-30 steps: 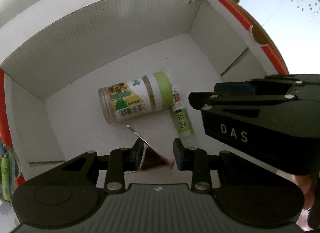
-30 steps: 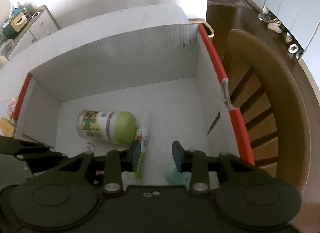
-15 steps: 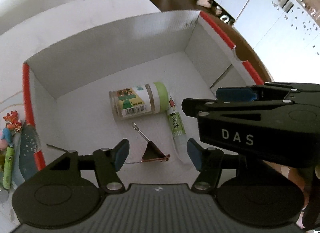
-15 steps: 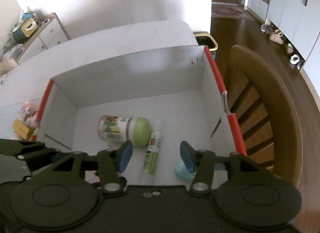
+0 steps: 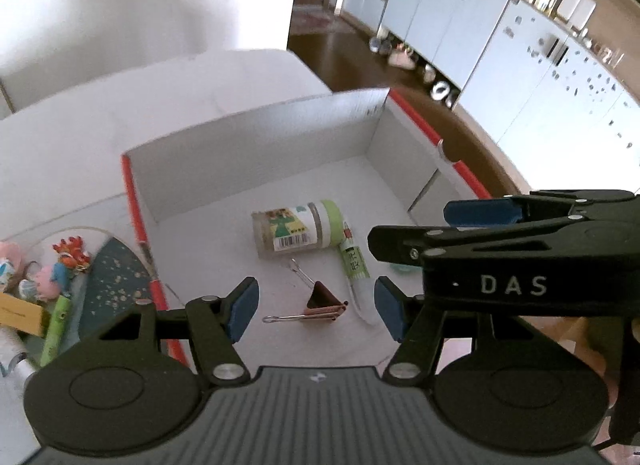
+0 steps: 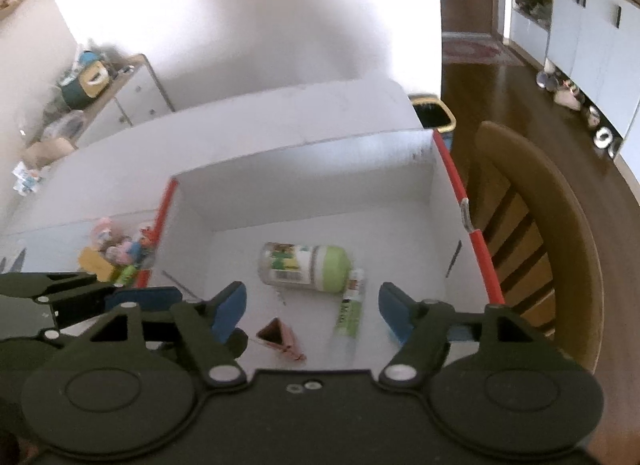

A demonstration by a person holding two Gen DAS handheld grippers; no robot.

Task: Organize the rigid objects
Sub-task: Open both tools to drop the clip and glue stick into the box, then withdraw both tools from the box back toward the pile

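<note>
Left wrist view: left gripper jaws wide apart, empty, above box near edge. Right gripper likewise spread, empty. Binder clip lies on box floor nearest; light, stiff steel, handles splayed. Take hold across the body, not the wire loops. Glue stick just beyond, smooth and apt to roll; grip mid-barrel. Jar farther, on its side, touching the stick. Vs 1.0 s ago: left jaws were closed on clip; now released, both grippers pulled back.
</note>
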